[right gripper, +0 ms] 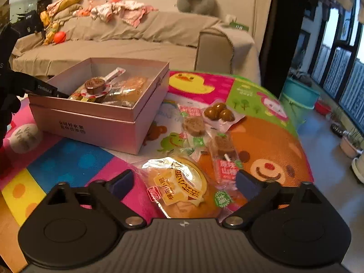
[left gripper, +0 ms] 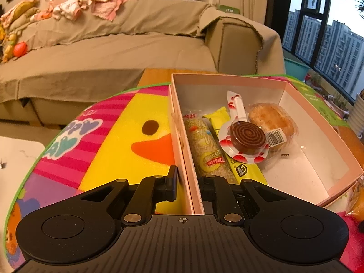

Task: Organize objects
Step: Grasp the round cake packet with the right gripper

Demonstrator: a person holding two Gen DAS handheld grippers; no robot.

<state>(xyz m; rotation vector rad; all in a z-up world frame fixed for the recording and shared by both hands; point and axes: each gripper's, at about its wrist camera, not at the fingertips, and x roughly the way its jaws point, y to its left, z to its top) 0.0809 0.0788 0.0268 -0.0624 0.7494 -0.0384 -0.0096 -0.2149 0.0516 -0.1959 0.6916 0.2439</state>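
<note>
**Listener:** What do you have in front of you?

**Operator:** I take the pink box (right gripper: 91, 122) as my landmark. It sits open on a tabletop (right gripper: 68, 161) covered by a bright cartoon mat. My left claw (left gripper: 187, 179) is clenched on the box's near wall, one finger outside and one inside. I judge that I hold it there to keep the box steady while it is filled.

**Listener:** What is inside the box?

**Operator:** A long rice-cracker bar (left gripper: 204, 145) lies against the gripped wall, a yellow stick packet (left gripper: 232, 150) just beside it. Next comes a wrapped spiral lollipop (left gripper: 248, 138), resting partly on a wrapped bun (left gripper: 273, 118). The far half of the box floor is bare, so there is room for more.

**Listener:** And your right claw?

**Operator:** My right claw (right gripper: 184, 182) is released, fingers spread wide, holding nothing. It hovers to the right of the box, straddling a bagged round cake (right gripper: 179, 186) on the mat. I judge that this is the next item to pick up.

**Listener:** Anything else outside the box?

**Operator:** Beyond the cake, still right of the box, lie loose snacks: a packet of brown eggs (right gripper: 219, 112), a round brown sweet (right gripper: 193, 125) and another wrapped lollipop (right gripper: 224, 157). The cake's slick bag may slip or crumple if I close carelessly.
</note>
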